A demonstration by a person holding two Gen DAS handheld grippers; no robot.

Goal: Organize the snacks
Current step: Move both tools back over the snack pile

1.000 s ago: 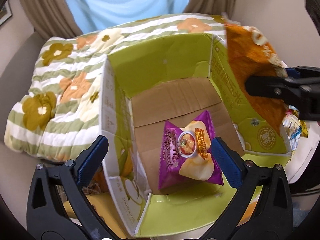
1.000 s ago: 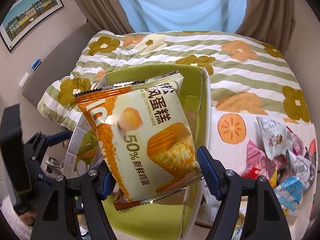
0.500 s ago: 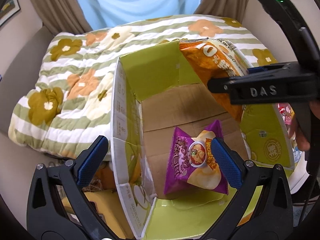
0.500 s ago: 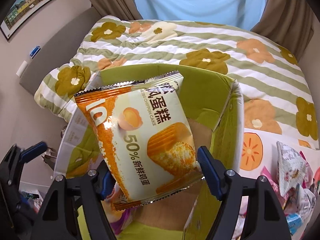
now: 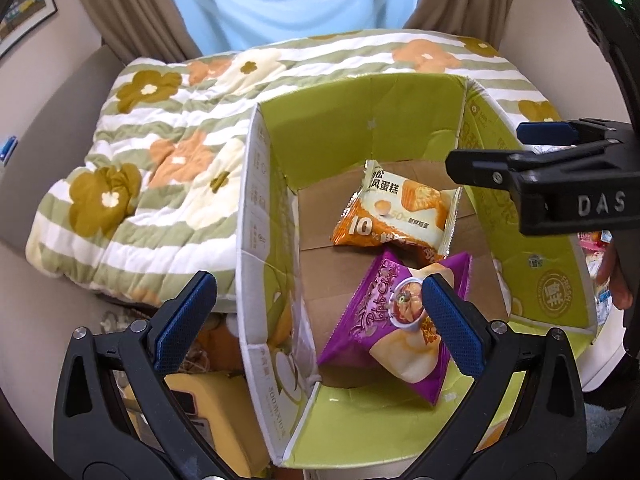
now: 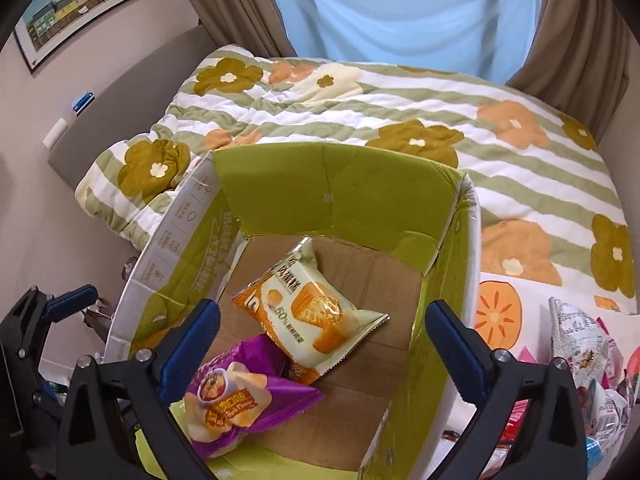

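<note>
Two snack bags lie in an open box on a flowered bed, both grippers empty above it.

A striped quilt with brown and orange flowers covers the bed, running to the far curtains. On its near part stands the green cardboard box, flaps up and brown floor bare in places. Inside, the orange and cream cake bag lies toward the far side, its near corner overlapping the purple chip bag, which sits at the near left. The right gripper hangs over the box with its blue-padded fingers spread wide, holding nothing. The left gripper hovers over the box's near left wall, fingers likewise apart and empty. A heap of loose snack packets lies on the bed to the right of the box.
</note>
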